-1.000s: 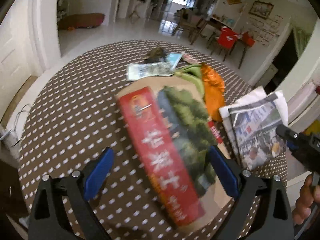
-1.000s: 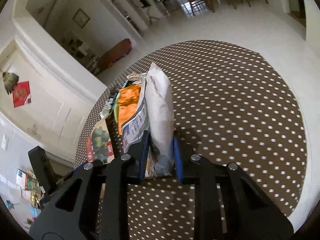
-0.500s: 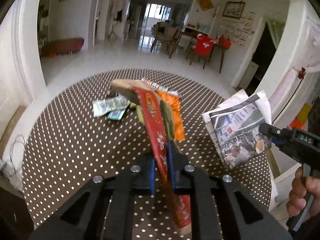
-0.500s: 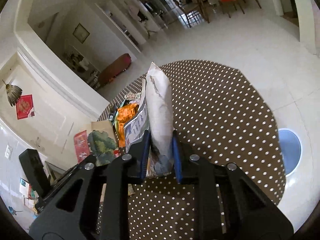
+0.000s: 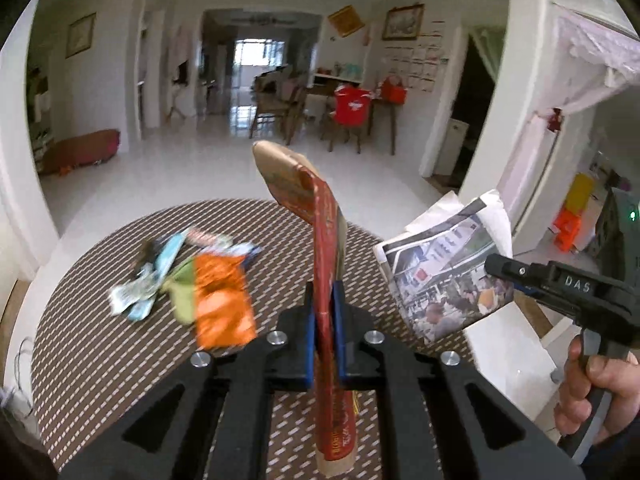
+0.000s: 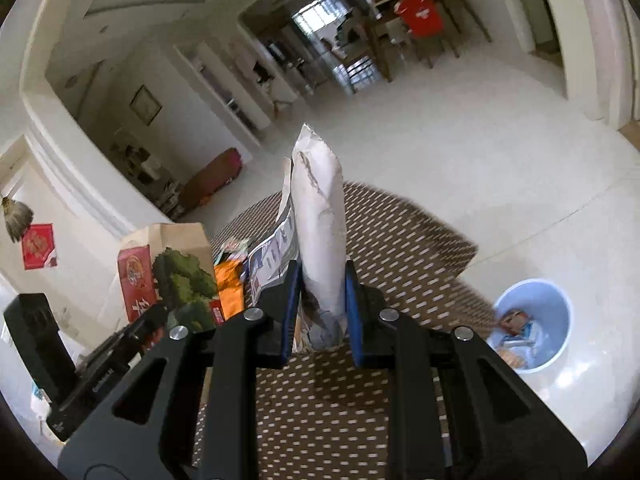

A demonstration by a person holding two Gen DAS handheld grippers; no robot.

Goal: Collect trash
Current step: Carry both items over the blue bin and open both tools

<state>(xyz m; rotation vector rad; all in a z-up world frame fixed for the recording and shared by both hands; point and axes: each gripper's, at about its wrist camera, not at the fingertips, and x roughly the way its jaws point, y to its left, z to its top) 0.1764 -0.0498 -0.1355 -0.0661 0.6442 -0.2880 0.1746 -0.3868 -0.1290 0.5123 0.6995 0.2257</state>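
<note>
Each camera sits close behind its own fingers [image 5: 308, 320], looking forward and down. Both views share the dotted tabletop [image 5: 100, 340] [image 6: 400, 256], newspaper [image 5: 448, 276] [image 6: 320, 216] and paper bag [image 5: 328, 248] [image 6: 168, 264].

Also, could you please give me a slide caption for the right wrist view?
Right gripper clamps folded newspaper above the dotted table; blue bin waits below.

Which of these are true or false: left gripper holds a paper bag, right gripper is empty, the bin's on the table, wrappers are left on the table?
1. The left gripper holds a paper bag. True.
2. The right gripper is empty. False: it is shut on a newspaper.
3. The blue bin stands on the table. False: it stands on the floor.
4. Wrappers lie on the table. True.
</note>
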